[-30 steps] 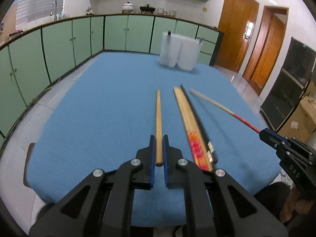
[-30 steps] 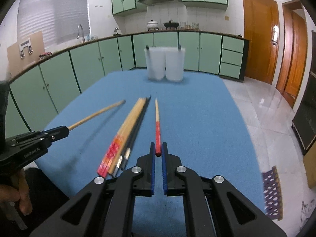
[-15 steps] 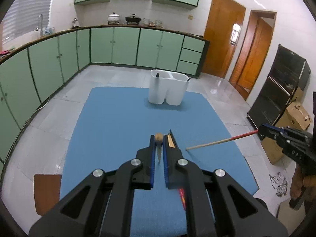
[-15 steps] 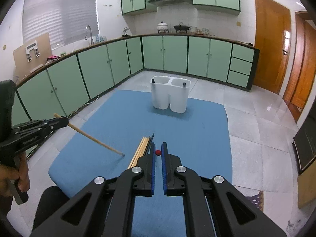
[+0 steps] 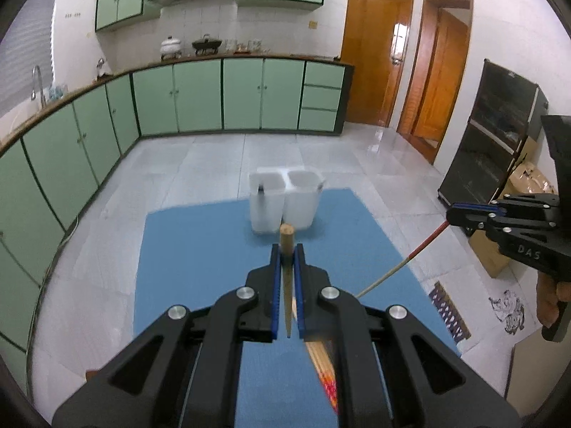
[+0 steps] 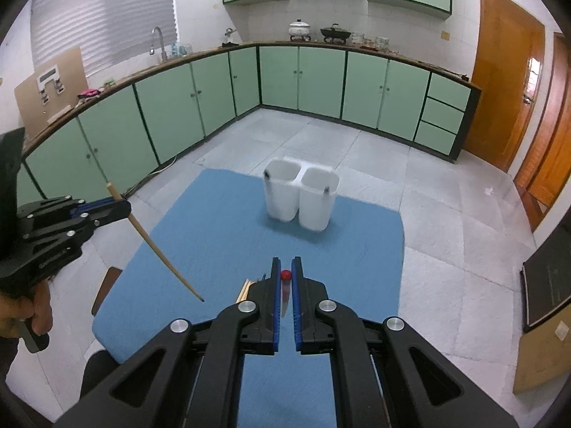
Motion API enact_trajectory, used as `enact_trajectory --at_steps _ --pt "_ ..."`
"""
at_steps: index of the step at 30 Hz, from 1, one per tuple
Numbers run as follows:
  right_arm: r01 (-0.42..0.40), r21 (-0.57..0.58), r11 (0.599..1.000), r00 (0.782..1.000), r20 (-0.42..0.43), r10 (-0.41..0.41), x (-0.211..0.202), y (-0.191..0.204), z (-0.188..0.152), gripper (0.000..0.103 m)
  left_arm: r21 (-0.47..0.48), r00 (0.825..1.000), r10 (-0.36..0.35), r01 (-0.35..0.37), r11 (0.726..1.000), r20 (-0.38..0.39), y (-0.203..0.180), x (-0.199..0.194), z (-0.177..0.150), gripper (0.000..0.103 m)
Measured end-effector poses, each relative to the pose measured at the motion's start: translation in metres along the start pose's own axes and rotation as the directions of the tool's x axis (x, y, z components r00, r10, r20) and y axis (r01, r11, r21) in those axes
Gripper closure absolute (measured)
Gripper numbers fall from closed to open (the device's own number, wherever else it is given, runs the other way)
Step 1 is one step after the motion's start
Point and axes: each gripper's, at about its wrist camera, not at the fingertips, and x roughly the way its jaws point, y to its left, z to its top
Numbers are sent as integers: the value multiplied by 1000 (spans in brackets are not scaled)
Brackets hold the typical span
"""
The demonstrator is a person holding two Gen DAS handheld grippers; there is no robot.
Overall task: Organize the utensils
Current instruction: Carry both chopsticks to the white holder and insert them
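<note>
My left gripper (image 5: pixel 286 249) is shut on a plain wooden chopstick (image 5: pixel 286 246), held high over the blue table (image 5: pixel 200 249) with its tip pointing down; it also shows in the right wrist view (image 6: pixel 157 249). My right gripper (image 6: pixel 285 262) is shut on a red-ended chopstick (image 6: pixel 285 275), which also shows in the left wrist view (image 5: pixel 410 260). A white two-compartment holder (image 5: pixel 285 203) stands at the table's far end, and in the right wrist view (image 6: pixel 301 198) too. A bundle of chopsticks (image 5: pixel 323 367) lies on the table below my left gripper.
Green cabinets (image 6: pixel 178 107) run along the left and back walls. Wooden doors (image 5: pixel 378 60) are at the right, with a dark cabinet (image 5: pixel 499 142) and a cardboard box (image 5: pixel 528 185) beside them. A brown stool (image 6: pixel 107 285) stands at the table's left edge.
Both grippers have lifted their chopsticks off the table and risen high above it, tilting the sticks from flat to steeply downward. The holder now looks farther below.
</note>
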Motion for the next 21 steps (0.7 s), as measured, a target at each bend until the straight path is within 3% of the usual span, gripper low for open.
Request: enact_trajectory --at_steps 13,21 --pt "59 112 992 991 116 -72 2 -36 135 97 -61 987 29 -20 998 159 1 31 132 97" --pt "81 185 979 986 129 -106 62 -69 168 98 -76 979 84 -72 995 183 -3 103 162 97"
